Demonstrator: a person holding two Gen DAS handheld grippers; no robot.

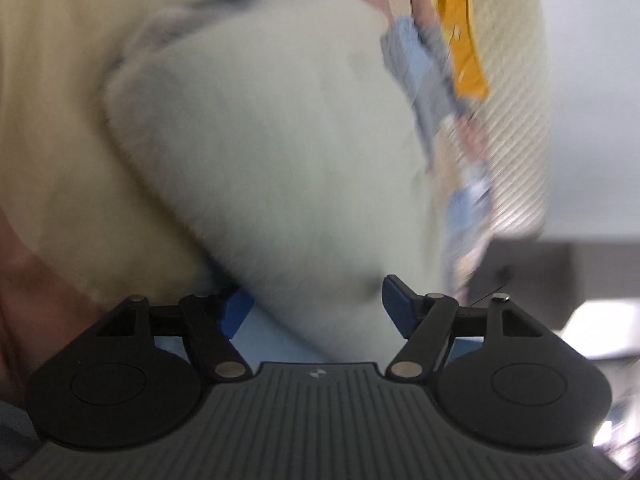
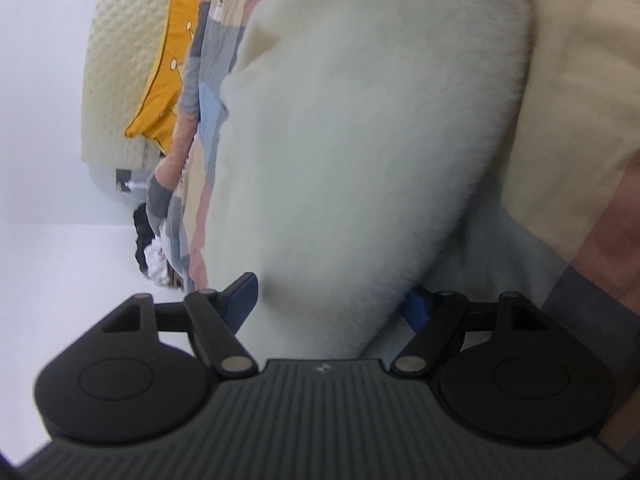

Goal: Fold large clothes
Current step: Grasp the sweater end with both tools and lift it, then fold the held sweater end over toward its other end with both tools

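Left gripper (image 1: 312, 304) spread wide, blue pads on either side of a pale fluffy garment (image 1: 272, 152); fabric bulging down between the fingers, right pad (image 1: 396, 304) at its edge, left pad (image 1: 236, 312) largely hidden behind it; whether either presses on the cloth cannot be told. View smeared by blur. Right gripper (image 2: 334, 300) likewise spread wide, same fluffy garment (image 2: 360, 140) lying between the fingers, left pad (image 2: 244, 292) against its near edge, right pad (image 2: 418, 308) half tucked under the pile; firm contact not confirmed. Garment folded into a thick rounded bundle, resting on a cream and patchwork bed cover (image 2: 208, 92) of grey, blue and pink blocks. Yellow cushion (image 2: 164, 84) well beyond the bundle, leaning on a quilted cream headboard (image 2: 116, 60). Both views rolled sideways, bed running vertically through them. White wall (image 2: 40, 120) behind the headboard. Small dark and white heap (image 2: 150, 248) at the bed's edge, contents indistinct.
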